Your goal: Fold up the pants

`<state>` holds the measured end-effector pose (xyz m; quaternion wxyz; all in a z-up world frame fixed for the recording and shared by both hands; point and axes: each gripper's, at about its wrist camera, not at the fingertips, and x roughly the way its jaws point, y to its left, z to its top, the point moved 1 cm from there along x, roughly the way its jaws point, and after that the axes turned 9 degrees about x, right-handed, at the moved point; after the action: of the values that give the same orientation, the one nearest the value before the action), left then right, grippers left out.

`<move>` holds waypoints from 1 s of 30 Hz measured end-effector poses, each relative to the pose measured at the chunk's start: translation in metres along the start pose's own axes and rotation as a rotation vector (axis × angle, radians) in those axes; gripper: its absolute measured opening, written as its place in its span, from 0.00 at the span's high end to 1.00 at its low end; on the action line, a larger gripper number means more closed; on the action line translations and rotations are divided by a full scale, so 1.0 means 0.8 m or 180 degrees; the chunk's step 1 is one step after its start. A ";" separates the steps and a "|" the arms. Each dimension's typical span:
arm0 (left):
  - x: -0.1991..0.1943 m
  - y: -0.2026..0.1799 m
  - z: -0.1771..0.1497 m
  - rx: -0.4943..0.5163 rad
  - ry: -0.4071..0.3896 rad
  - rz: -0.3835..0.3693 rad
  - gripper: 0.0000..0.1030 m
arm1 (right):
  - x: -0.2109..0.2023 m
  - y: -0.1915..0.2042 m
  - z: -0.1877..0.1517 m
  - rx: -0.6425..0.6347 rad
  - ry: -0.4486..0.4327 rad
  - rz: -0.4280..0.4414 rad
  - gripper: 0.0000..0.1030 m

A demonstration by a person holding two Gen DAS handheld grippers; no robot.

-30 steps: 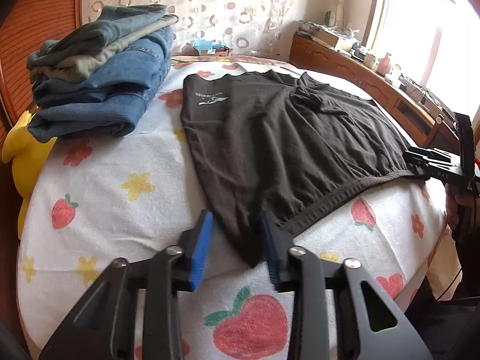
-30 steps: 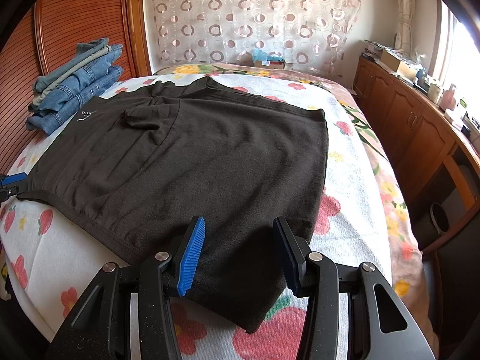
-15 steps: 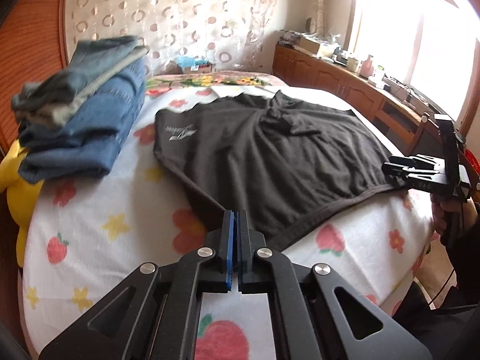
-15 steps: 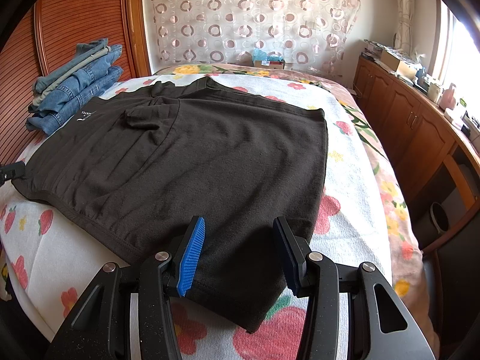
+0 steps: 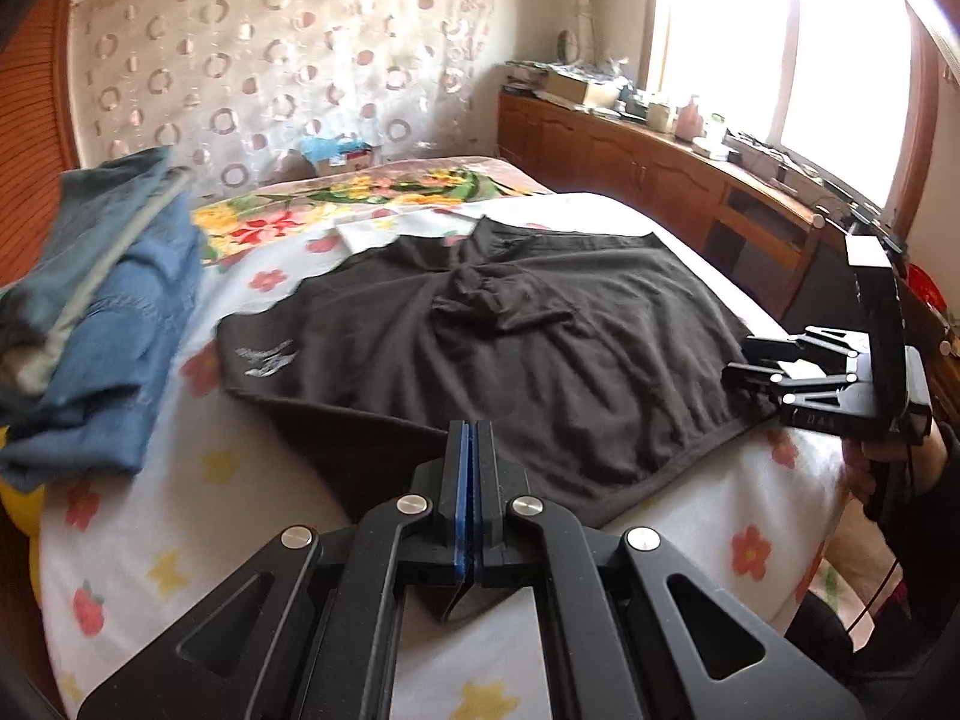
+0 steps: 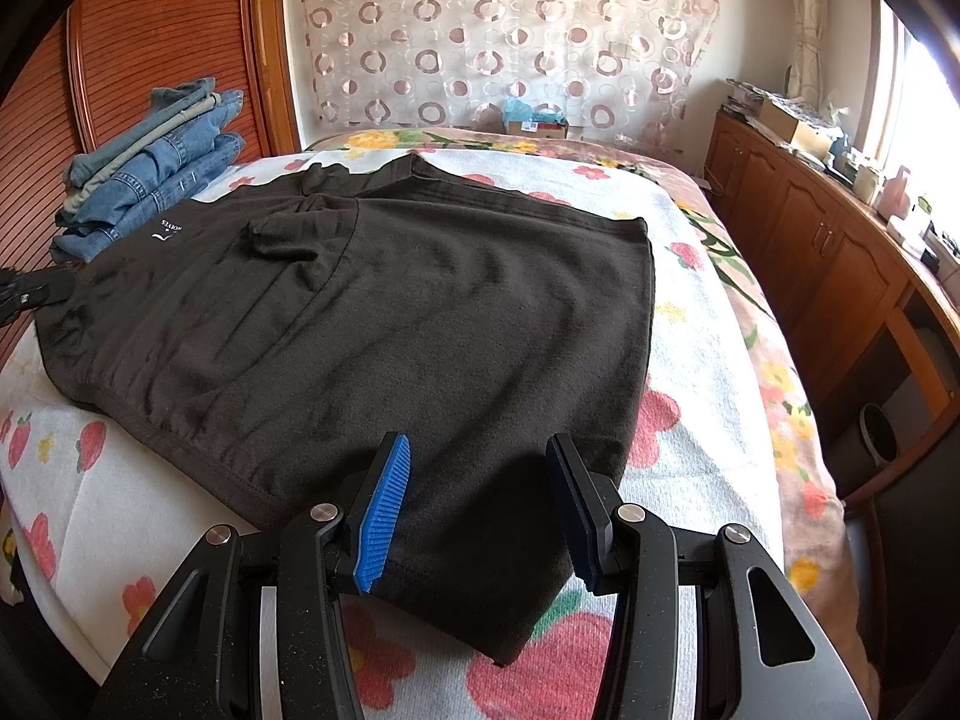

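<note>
At lower centre of the left wrist view, left tool (image 5: 467, 468) is pinching the black shorts (image 5: 480, 330) corner on the bed (image 5: 180, 516), right tool (image 6: 480, 498) spread over the other corner: lone-sided lift risks skewing or bunching the fold.

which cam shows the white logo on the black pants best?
Left wrist view: the white logo faces the camera near the black pants' left corner, large though slightly blurred. The right wrist view shows it small, sideways, at the far left edge.
</note>
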<state>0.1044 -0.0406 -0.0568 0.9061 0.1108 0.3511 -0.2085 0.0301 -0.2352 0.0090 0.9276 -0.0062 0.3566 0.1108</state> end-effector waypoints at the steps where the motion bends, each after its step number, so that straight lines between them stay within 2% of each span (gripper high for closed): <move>1: 0.001 -0.004 0.003 0.0009 -0.0003 -0.0015 0.98 | -0.001 -0.001 0.000 0.0012 -0.0007 0.0010 0.52; 10: 0.024 -0.064 0.058 0.0287 -0.0024 -0.0219 0.98 | 0.002 -0.003 0.001 0.0095 -0.0092 0.0064 0.52; 20: 0.035 -0.125 0.098 0.0523 -0.0051 -0.0367 0.98 | -0.002 -0.008 -0.002 0.0126 -0.0204 0.0105 0.52; 26: 0.028 -0.121 0.101 0.0426 -0.0049 -0.0375 0.98 | -0.010 -0.015 -0.007 0.0182 -0.0275 0.0089 0.52; 29: 0.023 -0.116 0.101 0.0408 -0.0070 -0.0304 0.97 | -0.011 -0.020 -0.008 0.0226 -0.0288 0.0092 0.52; 30: 0.021 -0.113 0.100 0.0425 -0.0066 -0.0244 0.92 | -0.011 -0.020 -0.007 0.0237 -0.0298 0.0091 0.52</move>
<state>0.1218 -0.1536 -0.0147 0.8916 0.1553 0.3309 -0.2672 0.0235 -0.2532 0.0097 0.9412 0.0385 0.3168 0.1109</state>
